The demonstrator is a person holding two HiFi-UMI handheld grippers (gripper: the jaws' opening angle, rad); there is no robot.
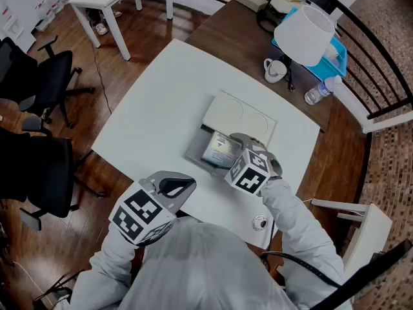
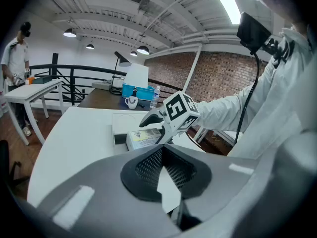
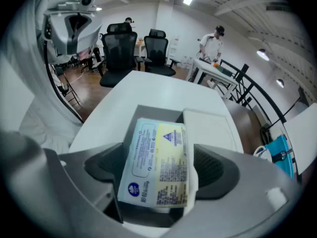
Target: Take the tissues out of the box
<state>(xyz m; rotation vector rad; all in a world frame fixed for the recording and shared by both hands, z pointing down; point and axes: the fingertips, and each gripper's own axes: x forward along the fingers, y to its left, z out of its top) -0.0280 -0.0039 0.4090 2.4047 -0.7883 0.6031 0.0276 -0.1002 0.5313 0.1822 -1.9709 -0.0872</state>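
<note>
A grey box (image 1: 197, 154) lies open on the white table (image 1: 155, 108), its white lid (image 1: 239, 115) folded back. A pack of tissues (image 1: 218, 150) with a blue and yellow label rests in it. My right gripper (image 1: 233, 144) reaches down over the pack. In the right gripper view the jaws (image 3: 158, 170) stand wide open on either side of the pack (image 3: 158, 152), which nearly fills the gap. My left gripper (image 1: 177, 185) hovers at the table's near edge, left of the box. Its jaws (image 2: 166, 182) are shut with nothing in them. From there the pack (image 2: 143, 139) shows under the right gripper.
A white lamp (image 1: 308, 34), a mug (image 1: 274, 70), a water bottle (image 1: 321, 92) and a blue tray (image 1: 339, 53) stand on the brown desk behind. Black office chairs (image 1: 39, 76) stand to the left. A small round thing (image 1: 259, 223) lies near the table's front edge.
</note>
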